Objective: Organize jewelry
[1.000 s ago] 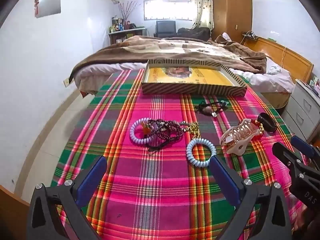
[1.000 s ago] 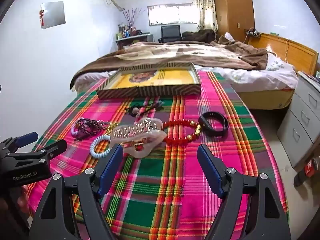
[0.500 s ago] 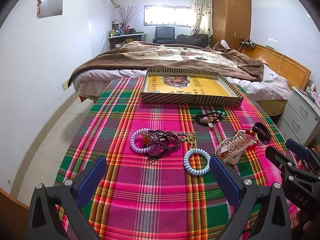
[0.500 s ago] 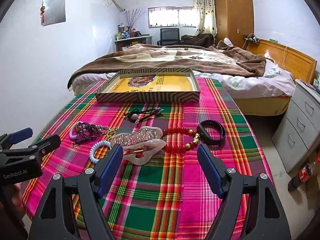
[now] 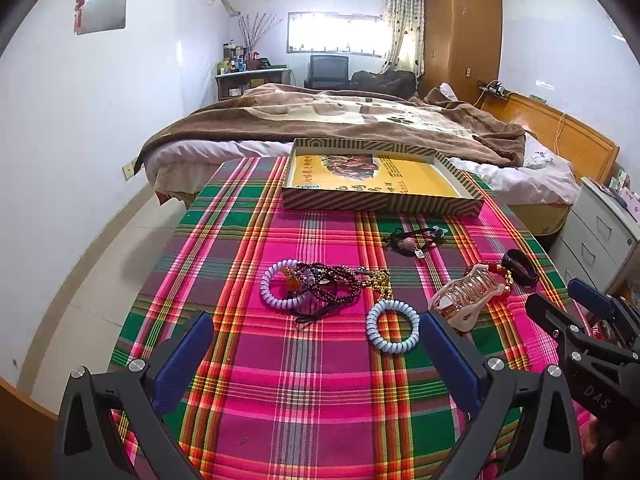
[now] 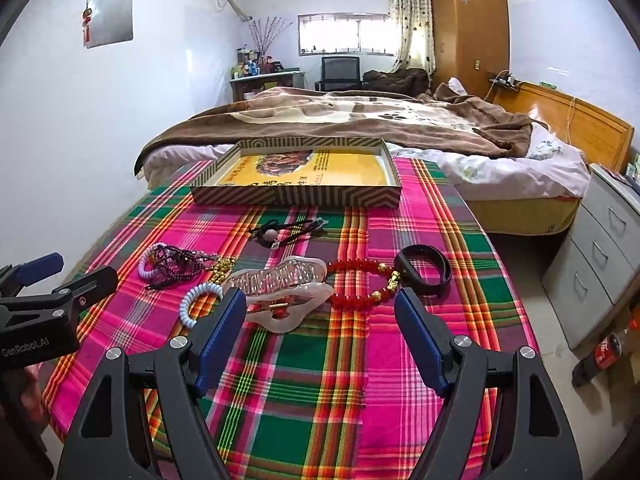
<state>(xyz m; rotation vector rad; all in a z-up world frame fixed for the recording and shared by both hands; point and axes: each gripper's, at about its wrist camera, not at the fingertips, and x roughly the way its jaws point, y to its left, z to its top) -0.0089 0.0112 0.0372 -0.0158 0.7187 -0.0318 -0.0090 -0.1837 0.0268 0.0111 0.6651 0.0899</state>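
Left wrist view: left claw [image 5: 316, 354] spread, empty, above plaid worktop [image 5: 312, 384]. Blue coil tie [image 5: 393, 327] flat, just ahead between fingertips. Purple coil [image 5: 282, 290] tangled with dark beads [image 5: 332, 288]. Hair clip [image 5: 466, 298] long axis slanting far-right. Tray [image 5: 384, 200] at far edge, nothing in it but printed yellow liner. Black tie [image 5: 414, 240] between tray and beads.

Right wrist view: right claw [image 6: 320, 330] spread, empty. Hair clip [image 6: 280, 288] long axis across view, left to right. Red bracelet [image 6: 360, 280] whole here, touching black band [image 6: 424, 270]; cola bottle [image 6: 606, 352] on floor, seen only here.
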